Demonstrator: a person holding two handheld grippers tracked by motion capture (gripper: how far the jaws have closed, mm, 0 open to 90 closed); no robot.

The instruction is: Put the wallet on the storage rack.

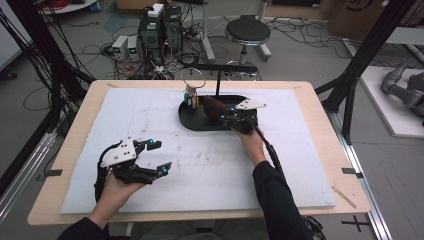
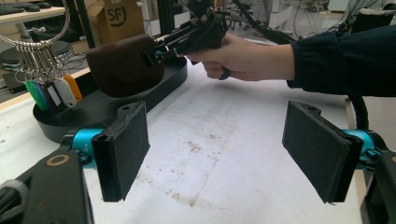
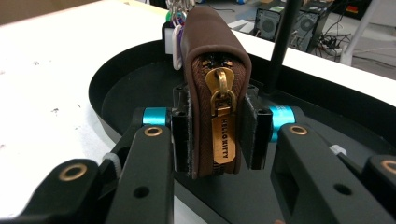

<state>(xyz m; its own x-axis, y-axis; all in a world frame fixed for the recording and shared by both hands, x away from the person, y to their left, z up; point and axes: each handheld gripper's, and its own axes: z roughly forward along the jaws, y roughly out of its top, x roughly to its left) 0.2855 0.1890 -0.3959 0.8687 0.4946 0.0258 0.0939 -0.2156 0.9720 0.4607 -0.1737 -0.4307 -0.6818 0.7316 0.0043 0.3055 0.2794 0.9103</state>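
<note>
At the left of the high view, the left gripper point(image 1: 156, 156) is held low over the white mat point(image 1: 150, 190), its jaws spread wide with nothing between them; in the left gripper view the flat black pads point(image 2: 122, 151) are seen well apart above the stained mat.

Further right, near the far middle of the surface, a shallow black tray point(image 1: 192, 122) with a rounded left end is set on the mat. In its left part a bunch of keys with coloured plastic tags point(image 1: 190, 97) is hung from a large metal ring point(image 1: 193, 78). Just beside the keys, a brown zip pouch point(image 1: 212, 106) is held on edge above the tray floor. A thin black post point(image 1: 218, 81) is seen rising at the tray's far side.

The pouch is clamped by the right gripper point(image 1: 234, 119), whose jaws are closed on both flat sides of its near end. In the right gripper view, the pouch point(image 3: 212, 70) is shown upright between the pads point(image 3: 181, 140), its brass zip pull point(image 3: 222, 116) hanging down the near edge.

The mat is matte, scuffed and marked with brownish stains, and is laid on a pale wooden surface point(image 1: 80, 125). Beyond it, a grey floor strewn with cables, computer cases point(image 1: 160, 27) and a round black stool point(image 1: 247, 31) are seen.
</note>
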